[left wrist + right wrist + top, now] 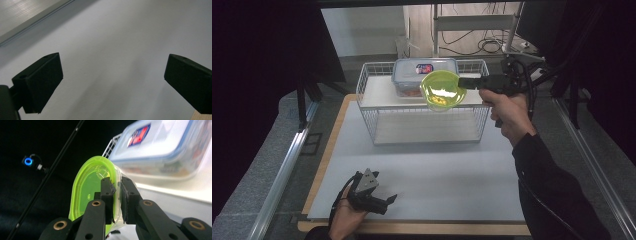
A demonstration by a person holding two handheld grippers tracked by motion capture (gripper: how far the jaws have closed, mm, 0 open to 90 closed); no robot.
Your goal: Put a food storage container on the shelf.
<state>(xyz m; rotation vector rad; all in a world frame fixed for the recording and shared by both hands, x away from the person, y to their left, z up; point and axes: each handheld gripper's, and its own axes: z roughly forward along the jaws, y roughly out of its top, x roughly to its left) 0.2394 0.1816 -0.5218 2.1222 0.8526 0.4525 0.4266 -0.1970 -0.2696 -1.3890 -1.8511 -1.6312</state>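
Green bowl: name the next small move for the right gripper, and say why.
Probably lower it onto the bare shelf top beside the lidded container. The right gripper pinches the green bowl's rim, holding it above the wire rack's top; the left gripper rests open on the table.

Grey floor, metal rails, dark curtains, cables.

1. The high view looked forward and down from above the bench's near edge, taking in the whole top and the wire rack at its far edge.
2. The left gripper view sat close over the bare bench near its near-left corner.
3. The right gripper view looked at close range along its jaws toward the lidded container, which the high view shared.
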